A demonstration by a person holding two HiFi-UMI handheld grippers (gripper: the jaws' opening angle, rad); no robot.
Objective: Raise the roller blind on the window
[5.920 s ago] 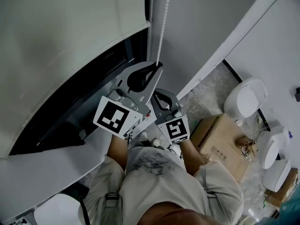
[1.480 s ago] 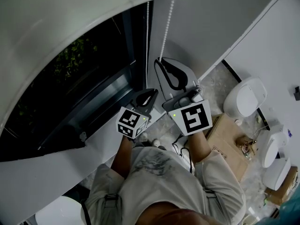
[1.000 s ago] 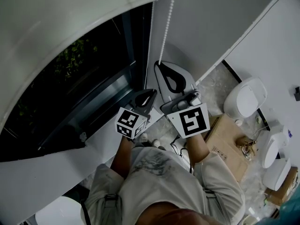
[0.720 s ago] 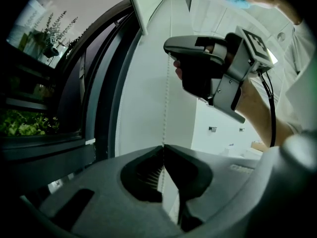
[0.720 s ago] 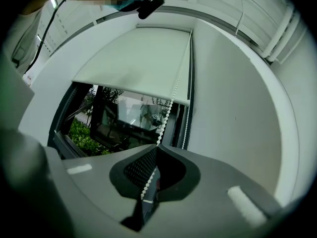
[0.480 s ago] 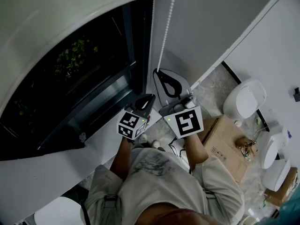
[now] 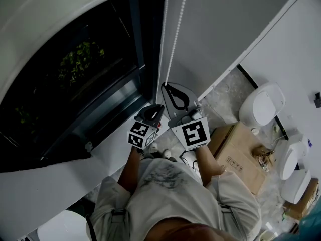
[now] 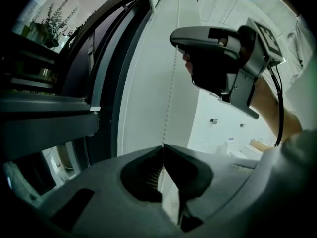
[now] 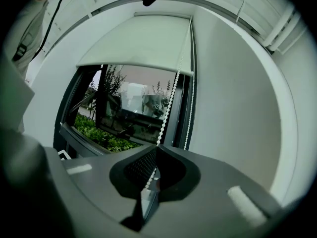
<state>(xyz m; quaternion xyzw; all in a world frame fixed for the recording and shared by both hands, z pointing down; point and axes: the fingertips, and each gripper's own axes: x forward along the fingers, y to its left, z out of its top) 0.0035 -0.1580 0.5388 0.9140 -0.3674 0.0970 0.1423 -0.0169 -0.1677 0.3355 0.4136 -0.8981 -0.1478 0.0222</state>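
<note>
The white roller blind [image 7: 55, 14] covers only the top of the dark window [image 7: 90, 79]; the right gripper view shows its bottom edge [image 9: 133, 66] high above the glass. Two strands of white bead chain [image 7: 176, 31] hang beside the window frame. My right gripper [image 7: 164, 86] is shut on the bead chain [image 9: 167, 105], which runs down between its closed jaws [image 9: 156, 148]. Just below it and to the left, my left gripper [image 7: 161, 106] is shut on a strand of the chain [image 8: 171, 88] that runs into its jaws [image 8: 163, 147]. In the left gripper view, the right gripper [image 8: 218, 48] is above it.
A grey window sill [image 7: 75, 169] runs below the window. On the floor to the right are a cardboard box [image 7: 235, 147] and several white ceramic fixtures [image 7: 262, 104]. The white wall [image 7: 220, 29] stands right of the chain. The person's torso fills the bottom of the head view.
My right gripper has come down with the chain toward the left gripper. The blind's bottom edge has risen out of the top of the head view. The left gripper has barely moved.
</note>
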